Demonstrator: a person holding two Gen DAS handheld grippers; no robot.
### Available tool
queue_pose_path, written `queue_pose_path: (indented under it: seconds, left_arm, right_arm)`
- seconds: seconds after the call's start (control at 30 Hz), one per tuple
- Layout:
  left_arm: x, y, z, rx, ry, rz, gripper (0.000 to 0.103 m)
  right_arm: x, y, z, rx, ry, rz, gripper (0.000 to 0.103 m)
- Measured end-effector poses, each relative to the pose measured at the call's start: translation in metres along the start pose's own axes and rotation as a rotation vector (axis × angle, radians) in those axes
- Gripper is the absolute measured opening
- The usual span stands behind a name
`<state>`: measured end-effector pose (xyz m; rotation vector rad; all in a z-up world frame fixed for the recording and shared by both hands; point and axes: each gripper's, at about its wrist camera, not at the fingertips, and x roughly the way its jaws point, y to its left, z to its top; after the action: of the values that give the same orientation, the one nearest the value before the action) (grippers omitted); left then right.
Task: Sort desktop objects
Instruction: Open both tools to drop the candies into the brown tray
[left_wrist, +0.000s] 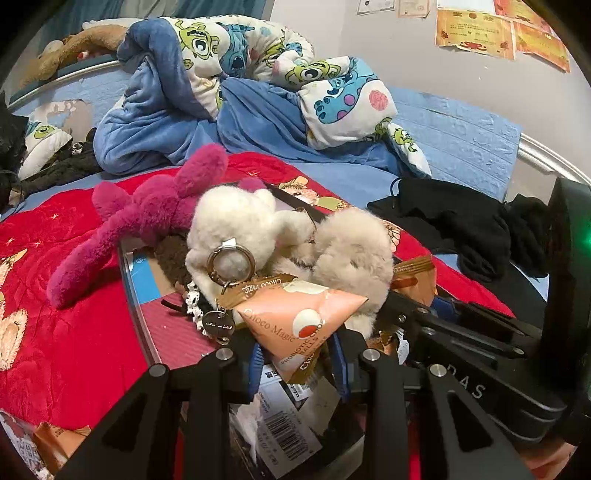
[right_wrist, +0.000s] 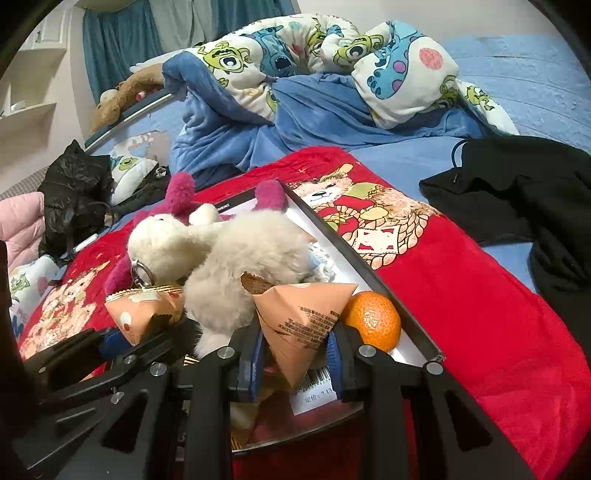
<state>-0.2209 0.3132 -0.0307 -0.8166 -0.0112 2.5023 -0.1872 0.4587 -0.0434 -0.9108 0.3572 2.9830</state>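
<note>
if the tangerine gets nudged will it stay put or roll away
The tangerine is round and smooth, so it would probably roll. It lies against the box wall with a snack pouch on its other side, so it likely won't go far. It looks firm, not floppy.

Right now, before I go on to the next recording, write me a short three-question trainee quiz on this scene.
1. True or false: the orange lies inside the box.
2. What does each gripper hold?
3. Which plush toy reaches out over the box's edge: A pink, B cream, C grey?

Key
1. True.
2. The left gripper and the right gripper each hold a triangular snack packet.
3. A, the pink plush toy.
</note>
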Motion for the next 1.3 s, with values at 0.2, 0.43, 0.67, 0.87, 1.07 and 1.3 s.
queue_pose_path:
  seconds: [0.2,0.43,0.67,0.87,1.07,1.3]
  left_arm:
    - [-0.003,0.000,-0.003,-0.002,-0.007,-0.003,0.032]
    - [-0.005,0.001,-0.006,-0.003,-0.015,0.002,0.032]
    - [-0.011,0.012,-0.010,-0.045,-0.027,0.067,0.046]
    - [-0.022,0.034,-0.013,-0.129,-0.059,0.063,0.077]
    - [-0.039,0.049,-0.014,-0.177,-0.134,-0.014,0.103]
    - [-0.038,0.025,-0.011,-0.060,-0.134,0.051,0.103]
  right_arm:
    - [-0.002,0.000,-0.001,-0.002,-0.010,0.007,0.028]
    - [-0.003,0.002,-0.002,-0.011,-0.016,0.001,0.029]
    - [-0.007,0.003,-0.002,-0.022,-0.035,-0.005,0.036]
    - [-0.014,-0.002,-0.003,0.003,-0.066,0.065,0.052]
    - [-0.032,-0.013,-0.004,0.072,-0.145,0.127,0.089]
    - [-0.045,-0.024,-0.006,0.134,-0.223,0.092,0.103]
